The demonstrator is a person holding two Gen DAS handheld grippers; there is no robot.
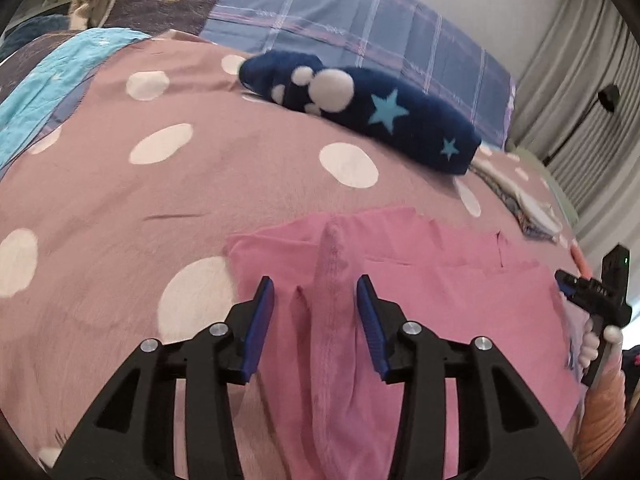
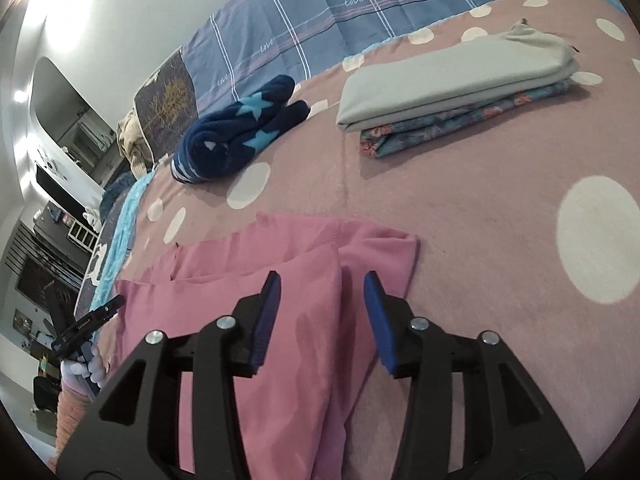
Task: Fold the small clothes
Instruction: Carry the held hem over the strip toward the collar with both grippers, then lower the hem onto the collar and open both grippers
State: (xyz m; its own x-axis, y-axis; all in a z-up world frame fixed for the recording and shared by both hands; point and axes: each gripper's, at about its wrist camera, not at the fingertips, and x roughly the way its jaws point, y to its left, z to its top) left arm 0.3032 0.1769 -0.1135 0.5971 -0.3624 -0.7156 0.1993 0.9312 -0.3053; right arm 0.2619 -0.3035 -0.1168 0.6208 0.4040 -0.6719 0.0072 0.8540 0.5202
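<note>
The left gripper [image 1: 316, 292] is hanging over the left part of the pink garment [image 1: 420, 320], which is lying flat on the bed [image 1: 240, 168], a mauve cover with white dots. Its two blue pads are standing apart, about halfway open, and a raised fold with a stitched seam is running between them. The pads are not pressing on the cloth; there is a clear gap on each side of the fold, so this gripper is holding nothing.

The right gripper [image 2: 322, 284] is hanging over the right end of the same pink garment [image 2: 256, 280]. Its jaws are also standing apart, to about the same width. A fold edge of the cloth is passing between the pads, but the pads are not clamping it. From the left wrist view, the right gripper [image 1: 560, 280] is showing at the far right edge, with a hand [image 1: 596, 344] around its handle.

Behind the garment, further up the bed, a dark blue fleece piece with light blue stars [image 1: 360, 108] is lying rolled up, well apart from both grippers. In the right wrist view a folded grey cloth [image 2: 456, 76] is resting on top of a folded floral cloth [image 2: 464, 128], also well apart from the pink garment. A blue checked blanket [image 2: 320, 24] is lying along the far side of the bed.
</note>
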